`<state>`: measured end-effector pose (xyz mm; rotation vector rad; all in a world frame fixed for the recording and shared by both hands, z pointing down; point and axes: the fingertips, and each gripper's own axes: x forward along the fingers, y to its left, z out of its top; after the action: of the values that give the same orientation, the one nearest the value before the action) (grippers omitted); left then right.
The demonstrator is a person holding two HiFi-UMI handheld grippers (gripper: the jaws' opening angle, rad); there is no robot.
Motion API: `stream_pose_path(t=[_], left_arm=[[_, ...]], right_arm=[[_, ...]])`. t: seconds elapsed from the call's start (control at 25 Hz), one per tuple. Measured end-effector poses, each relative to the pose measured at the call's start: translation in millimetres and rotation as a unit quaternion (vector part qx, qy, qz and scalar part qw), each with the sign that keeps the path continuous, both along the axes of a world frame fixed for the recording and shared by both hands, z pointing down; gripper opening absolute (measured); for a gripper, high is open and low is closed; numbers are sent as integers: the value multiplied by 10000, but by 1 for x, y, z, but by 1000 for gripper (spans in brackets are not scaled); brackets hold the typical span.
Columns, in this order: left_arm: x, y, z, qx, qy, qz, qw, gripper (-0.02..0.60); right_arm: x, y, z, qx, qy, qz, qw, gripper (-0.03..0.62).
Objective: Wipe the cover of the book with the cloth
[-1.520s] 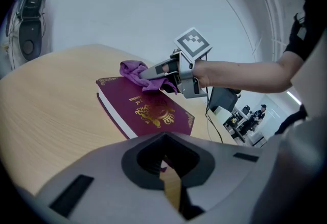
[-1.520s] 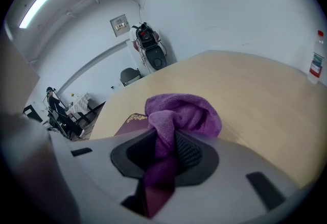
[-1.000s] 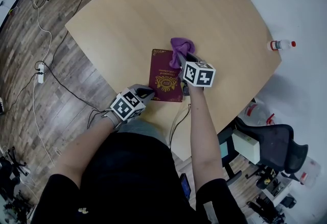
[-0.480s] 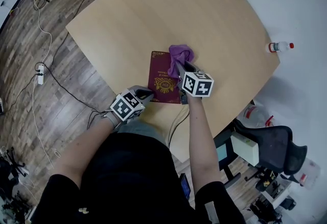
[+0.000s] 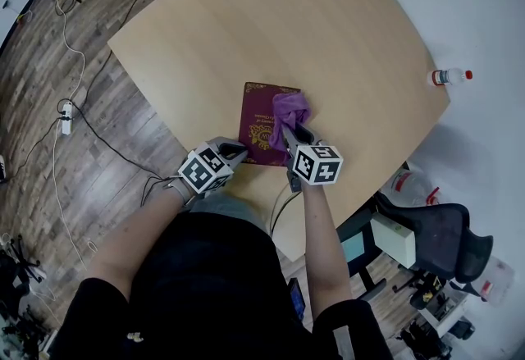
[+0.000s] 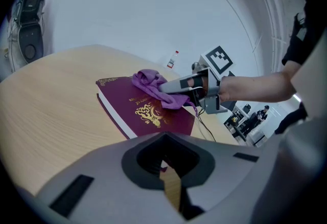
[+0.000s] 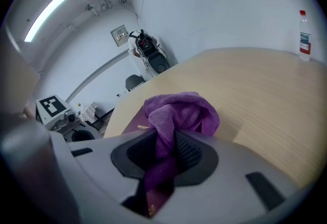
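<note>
A maroon book with a gold emblem lies flat on the wooden table, near its front edge. A crumpled purple cloth rests on the right half of the cover. My right gripper is shut on the cloth, which bunches up between its jaws and presses on the book. My left gripper sits low at the book's near left corner. Its jaws look shut, with nothing between them. From the left gripper view the book, the cloth and the right gripper all show ahead.
A small water bottle lies on the floor right of the table; it also shows in the right gripper view. A black office chair stands at the lower right. Cables and a power strip lie on the wood floor at left.
My right gripper has dragged the cloth toward me, from the book's far right corner onto the middle of the cover. The left gripper and the book have stayed put.
</note>
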<state>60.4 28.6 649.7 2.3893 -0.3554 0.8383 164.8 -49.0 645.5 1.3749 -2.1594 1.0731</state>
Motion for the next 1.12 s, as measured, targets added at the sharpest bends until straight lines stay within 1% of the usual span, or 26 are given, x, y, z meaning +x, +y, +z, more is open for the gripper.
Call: stream_pose_path(t=[0.48, 0.8, 1.12], left_arm=[[0, -1, -1, -28, 83, -71, 9999, 17], [0, -1, -2, 41, 61, -14, 10000, 17], [0, 0, 0, 18, 94, 7, 10000, 17]], right_arm=[[-2, 72, 2, -166, -67, -71, 9998, 98], [-7, 98, 2, -286, -114, -8, 9995, 98], [-22, 112, 2, -449, 40, -320, 9985, 97]])
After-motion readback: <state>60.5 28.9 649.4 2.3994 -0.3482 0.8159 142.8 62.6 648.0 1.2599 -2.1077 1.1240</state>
